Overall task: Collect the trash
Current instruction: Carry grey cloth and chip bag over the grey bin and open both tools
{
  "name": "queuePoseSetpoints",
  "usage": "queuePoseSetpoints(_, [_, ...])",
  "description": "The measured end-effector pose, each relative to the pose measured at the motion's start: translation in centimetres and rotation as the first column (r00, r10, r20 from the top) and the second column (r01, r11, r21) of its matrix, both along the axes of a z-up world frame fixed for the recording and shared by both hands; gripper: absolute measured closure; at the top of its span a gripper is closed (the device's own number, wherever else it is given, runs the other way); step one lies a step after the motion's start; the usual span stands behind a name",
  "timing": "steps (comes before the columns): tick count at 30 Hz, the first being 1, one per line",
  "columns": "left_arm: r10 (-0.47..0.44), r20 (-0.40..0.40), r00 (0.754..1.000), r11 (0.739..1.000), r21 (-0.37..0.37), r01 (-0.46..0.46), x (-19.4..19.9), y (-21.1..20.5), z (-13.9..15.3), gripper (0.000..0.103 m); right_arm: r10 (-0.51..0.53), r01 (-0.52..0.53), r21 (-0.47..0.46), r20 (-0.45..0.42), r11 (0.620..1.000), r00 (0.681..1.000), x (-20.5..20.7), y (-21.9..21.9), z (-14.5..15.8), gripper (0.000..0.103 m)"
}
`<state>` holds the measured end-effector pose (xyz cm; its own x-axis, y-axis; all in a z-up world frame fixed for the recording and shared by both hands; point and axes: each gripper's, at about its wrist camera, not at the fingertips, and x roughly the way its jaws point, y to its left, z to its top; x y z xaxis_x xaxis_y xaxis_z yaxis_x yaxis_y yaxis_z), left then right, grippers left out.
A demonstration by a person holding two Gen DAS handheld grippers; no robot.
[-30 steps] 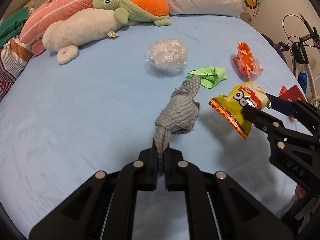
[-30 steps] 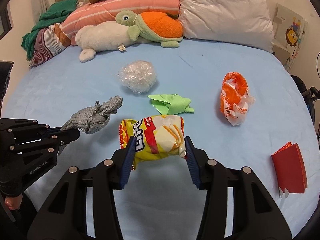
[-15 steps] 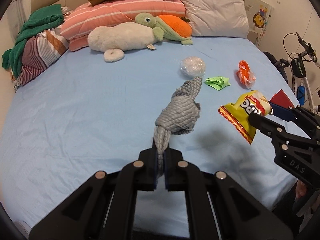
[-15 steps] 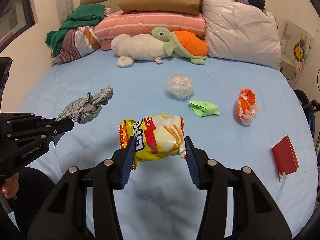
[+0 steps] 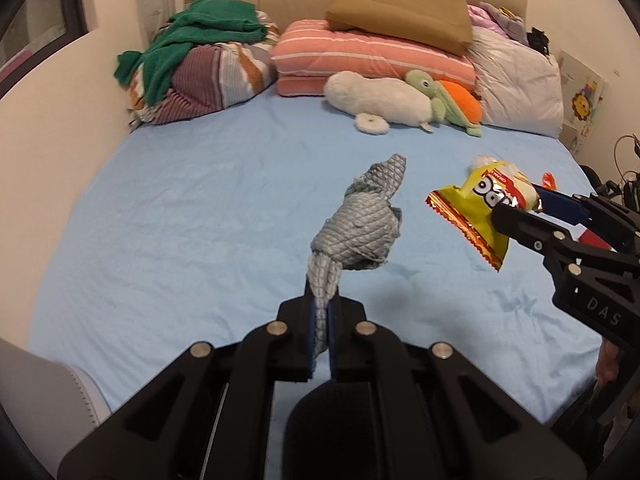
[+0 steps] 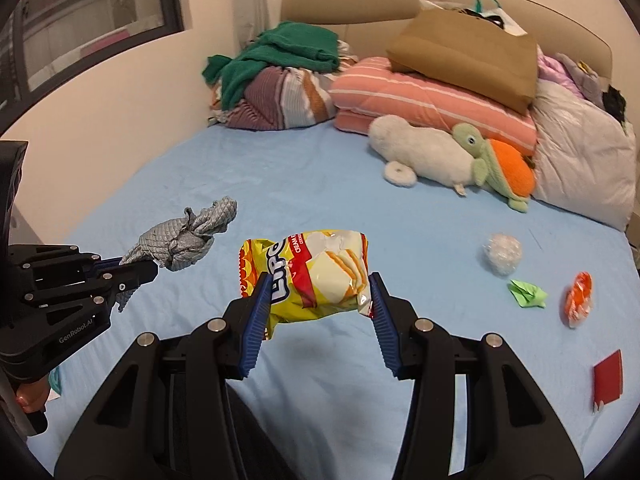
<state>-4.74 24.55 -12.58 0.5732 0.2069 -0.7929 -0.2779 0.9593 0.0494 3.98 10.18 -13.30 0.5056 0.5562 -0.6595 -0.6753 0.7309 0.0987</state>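
Note:
My left gripper [image 5: 321,304] is shut on the tail of a crumpled grey quilted cloth [image 5: 360,224], held in the air above the blue bed sheet [image 5: 180,216]. The same cloth [image 6: 182,238] shows at the left of the right wrist view, in the left gripper [image 6: 150,268]. My right gripper [image 6: 316,300] is shut on a yellow snack bag [image 6: 316,272], its pads pressing both sides; that bag [image 5: 476,204] appears at the right of the left wrist view. On the sheet lie a clear plastic ball [image 6: 502,252], a green paper scrap [image 6: 526,292], an orange wrapper [image 6: 578,300] and a red carton [image 6: 608,376].
Pillows [image 6: 432,96], a white plush [image 6: 420,152], a turtle plush [image 6: 500,164] and a pile of clothes [image 6: 276,76] line the head of the bed. A wall runs along the left side [image 5: 60,120]. A hand [image 6: 28,398] holds the left gripper's handle.
Both grippers have pulled back and risen from the bed with cloth and bag still gripped. The view now takes in the whole bed, headboard and wall, and the leftover trash looks smaller and farther off.

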Motion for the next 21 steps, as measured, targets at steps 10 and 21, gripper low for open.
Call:
queuePoseSetpoints(10, [0.296,0.080,0.952,0.952,0.058,-0.301,-12.5,9.8,6.3,0.098,0.321,-0.324,0.081,0.049,0.942,0.946,-7.6,12.3,5.5,0.057])
queuePoseSetpoints(21, [0.566,0.167,0.808,0.795,0.148,-0.588,-25.0,16.8,13.3,0.098,0.611,-0.626,0.150,0.133,0.766,0.780,-17.3,24.0,12.5,0.057])
